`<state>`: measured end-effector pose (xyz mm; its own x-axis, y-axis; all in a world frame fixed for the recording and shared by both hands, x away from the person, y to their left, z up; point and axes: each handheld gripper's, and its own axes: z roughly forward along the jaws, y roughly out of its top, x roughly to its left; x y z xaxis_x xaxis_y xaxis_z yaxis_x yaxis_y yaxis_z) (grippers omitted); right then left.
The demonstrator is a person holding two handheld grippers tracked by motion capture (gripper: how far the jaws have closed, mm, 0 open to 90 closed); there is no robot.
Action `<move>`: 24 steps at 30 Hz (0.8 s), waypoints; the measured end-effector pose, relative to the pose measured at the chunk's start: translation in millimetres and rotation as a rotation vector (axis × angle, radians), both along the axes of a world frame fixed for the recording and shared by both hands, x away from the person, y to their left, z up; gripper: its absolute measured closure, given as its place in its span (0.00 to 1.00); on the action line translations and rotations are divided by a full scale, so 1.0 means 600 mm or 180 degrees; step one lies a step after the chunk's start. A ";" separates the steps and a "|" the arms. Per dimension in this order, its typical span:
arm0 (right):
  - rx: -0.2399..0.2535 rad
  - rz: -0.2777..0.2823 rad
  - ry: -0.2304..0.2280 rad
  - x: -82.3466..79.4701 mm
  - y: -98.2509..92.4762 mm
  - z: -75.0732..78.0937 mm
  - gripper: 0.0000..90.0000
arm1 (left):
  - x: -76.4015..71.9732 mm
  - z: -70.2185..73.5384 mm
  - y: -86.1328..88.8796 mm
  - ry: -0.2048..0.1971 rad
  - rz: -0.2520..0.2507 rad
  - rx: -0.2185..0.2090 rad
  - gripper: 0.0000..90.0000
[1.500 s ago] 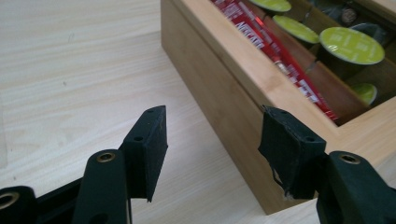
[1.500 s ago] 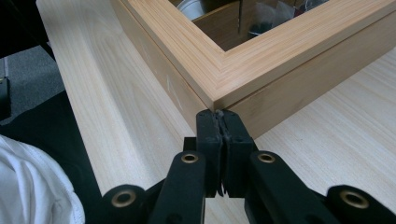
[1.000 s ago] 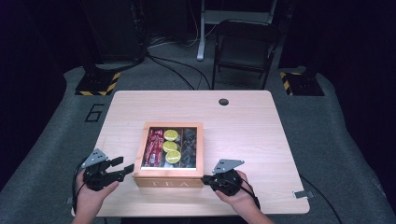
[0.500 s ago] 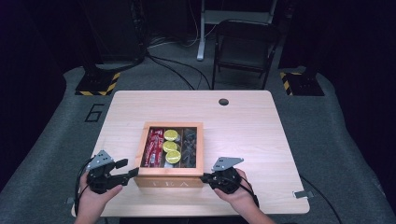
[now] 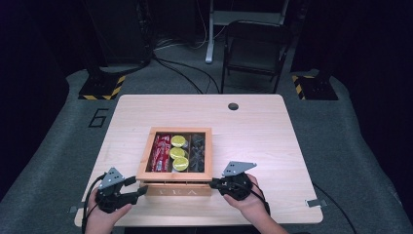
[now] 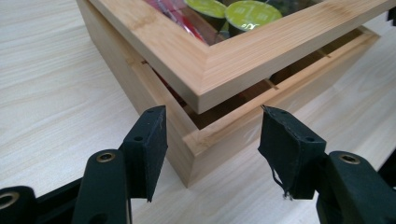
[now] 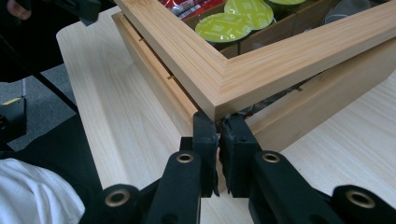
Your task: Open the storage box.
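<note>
Left gripper (image 5: 139, 191) brought in to light wooden box's (image 5: 176, 189) near corner, jaws spread and just narrowed, nothing gripped, right gripper (image 7: 218, 122) pressed together under glass-paned lid's (image 7: 243, 70) corner.

One box, two grippers, three green pods

One wooden tea box (image 5: 175, 187) sits between two grippers, left (image 5: 139, 190) and right (image 5: 214, 184); inside are three green-lidded pods (image 5: 178, 152), one row of red packets (image 5: 160, 152) and one dark compartment.
</note>
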<state>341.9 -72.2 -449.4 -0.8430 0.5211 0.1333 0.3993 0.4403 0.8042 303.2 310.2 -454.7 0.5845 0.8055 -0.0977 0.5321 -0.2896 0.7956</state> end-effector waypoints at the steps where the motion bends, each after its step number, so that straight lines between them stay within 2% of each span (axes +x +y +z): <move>1: 0.0001 -0.0008 0.0008 0.000 0.000 0.000 0.94 | 0.003 -0.002 -0.001 -0.0012 0.0010 0.0004 0.46; 2: -0.0008 0.0007 -0.0014 0.001 0.000 0.000 0.94 | 0.005 -0.001 -0.001 0.0013 -0.0005 0.0003 0.46; 8: -0.0013 0.0001 -0.0012 0.000 0.000 0.000 0.94 | 0.009 0.005 -0.005 -0.0204 0.0089 0.0023 0.47; 9: -0.0012 -0.0008 -0.0004 -0.001 0.000 0.000 0.94 | 0.009 0.008 -0.005 -0.0196 0.0067 0.0047 0.47; 15: 0.0073 -0.0016 -0.0046 0.001 -0.002 0.004 0.93 | 0.007 0.016 -0.009 -0.0344 0.0016 0.0114 0.48; 17: 0.0095 -0.0017 -0.0068 0.001 -0.003 0.005 0.89 | 0.008 0.022 -0.009 -0.0349 -0.0011 0.0188 0.48; 20: 0.0131 -0.0066 -0.0098 0.000 -0.003 0.006 0.85 | 0.010 0.030 -0.010 -0.0348 -0.0020 0.0211 0.48; 24: 0.0128 -0.0186 -0.0162 -0.001 -0.004 0.010 0.73 | 0.012 0.036 -0.008 -0.0351 -0.0008 0.0135 0.48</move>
